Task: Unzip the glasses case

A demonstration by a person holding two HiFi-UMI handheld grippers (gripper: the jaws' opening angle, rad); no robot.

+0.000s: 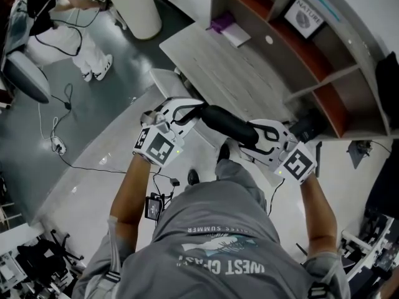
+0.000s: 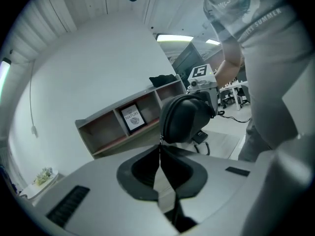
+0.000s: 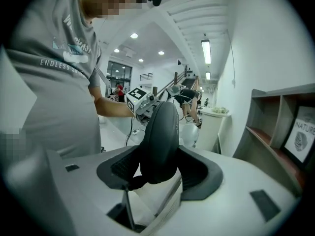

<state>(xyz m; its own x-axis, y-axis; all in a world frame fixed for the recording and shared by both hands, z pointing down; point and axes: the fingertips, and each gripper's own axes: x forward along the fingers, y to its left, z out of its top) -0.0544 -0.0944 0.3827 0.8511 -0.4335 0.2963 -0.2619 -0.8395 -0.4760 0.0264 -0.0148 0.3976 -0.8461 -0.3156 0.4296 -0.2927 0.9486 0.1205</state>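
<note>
The glasses case (image 1: 227,124), a black oval hard shell, is held in the air at the centre of the head view, in front of the operator's grey shirt (image 1: 218,254) and clear of every surface. The right gripper (image 1: 252,134) enters from the right of the frame; in the right gripper view its jaws stand wide and are clamped on the case, one pad against each broad face, with the case on edge between them. The left gripper (image 1: 198,112) enters from the left; in the left gripper view its jaws are closed together, and the thin zipper pull (image 2: 159,140) at the case's lower edge runs into their tips. The nearest work surface is a light wood-grain table (image 1: 249,80) in the upper middle of the head view, well apart from the case. It carries a purple item (image 1: 221,22) at its far corner. A shelving unit (image 1: 324,98) with reddish-brown shelves fills the upper right, and a framed card (image 1: 304,16) printed NATURE stands in one compartment. A white cylindrical pedestal (image 1: 134,5) stands at the upper left. The floor (image 1: 112,92) is dark grey at the upper left and glossy white below the grippers, with cables (image 1: 62,123) trailing across it. A second person (image 1: 68,42) in white trousers stands at the upper left edge.
</note>
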